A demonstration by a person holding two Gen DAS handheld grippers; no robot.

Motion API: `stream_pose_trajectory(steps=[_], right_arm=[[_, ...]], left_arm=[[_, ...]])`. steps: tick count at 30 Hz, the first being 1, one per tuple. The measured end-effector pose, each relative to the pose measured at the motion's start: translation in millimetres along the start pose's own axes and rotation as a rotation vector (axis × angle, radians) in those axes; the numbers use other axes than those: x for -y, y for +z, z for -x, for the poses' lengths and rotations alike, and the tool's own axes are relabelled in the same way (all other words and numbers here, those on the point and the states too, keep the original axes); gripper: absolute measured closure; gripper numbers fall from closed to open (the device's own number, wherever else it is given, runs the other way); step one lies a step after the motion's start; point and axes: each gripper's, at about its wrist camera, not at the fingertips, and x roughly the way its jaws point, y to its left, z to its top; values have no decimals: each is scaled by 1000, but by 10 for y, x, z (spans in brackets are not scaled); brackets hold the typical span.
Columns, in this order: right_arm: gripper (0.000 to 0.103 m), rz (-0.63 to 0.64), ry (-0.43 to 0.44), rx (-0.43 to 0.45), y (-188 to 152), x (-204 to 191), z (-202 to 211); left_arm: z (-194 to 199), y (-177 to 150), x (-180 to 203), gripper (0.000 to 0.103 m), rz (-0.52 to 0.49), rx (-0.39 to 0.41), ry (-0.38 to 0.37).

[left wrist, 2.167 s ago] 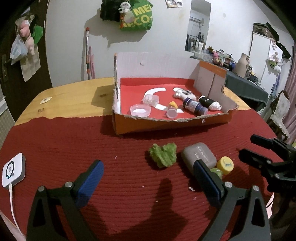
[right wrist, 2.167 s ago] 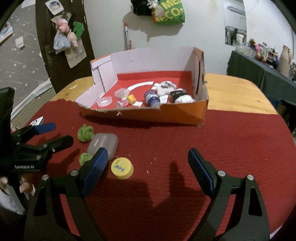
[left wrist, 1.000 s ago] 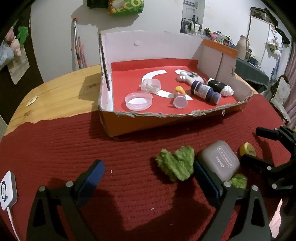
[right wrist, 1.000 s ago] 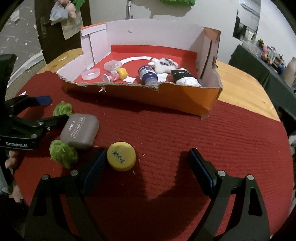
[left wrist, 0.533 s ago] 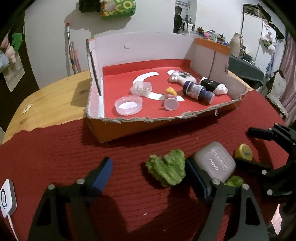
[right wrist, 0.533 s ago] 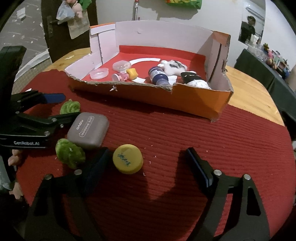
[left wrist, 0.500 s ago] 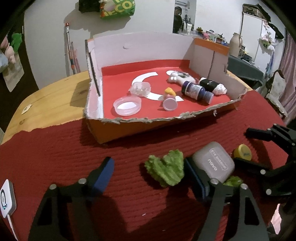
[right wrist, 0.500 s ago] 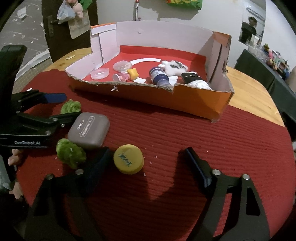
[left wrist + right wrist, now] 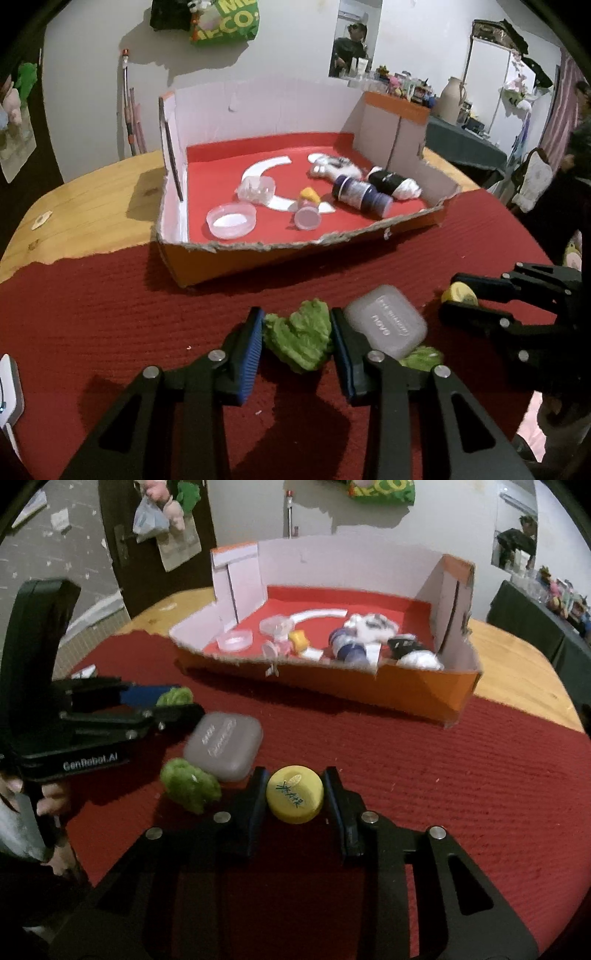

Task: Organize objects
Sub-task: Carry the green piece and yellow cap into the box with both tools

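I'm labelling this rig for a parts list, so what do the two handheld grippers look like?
Both are black plastic frames with silver rivets and ribbed blue pads. The left gripper carries white "GenRobot.AI" lettering on its side, seen from the right wrist. The right gripper matches it. No cables show.

Bare red mat (image 9: pixel 461 775) is lying open to the right of the yellow cap (image 9: pixel 294 794), while the grey case (image 9: pixel 223 745) and green tuft (image 9: pixel 190 783) are crowding its left and the cardboard box's torn front wall (image 9: pixel 332 686) is blocking the far side.
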Motion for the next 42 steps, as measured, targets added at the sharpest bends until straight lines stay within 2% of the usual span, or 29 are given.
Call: stream_pose_trajectory(steps=[6,31,35,42], right_arm=[[74,7,5,17,29,-46,57],[74,-14,9,55,112,-20,203],[74,-1,14,74,228,-29,267],[74,62,9,105,678,-32,303]], left_arm=[[142,17,46,66,-9,35,-1],[270,31,73,66,-5,61,-14],[332,139,79,66,-12,75,-13],[267,581,23,66,-10,79,-23]])
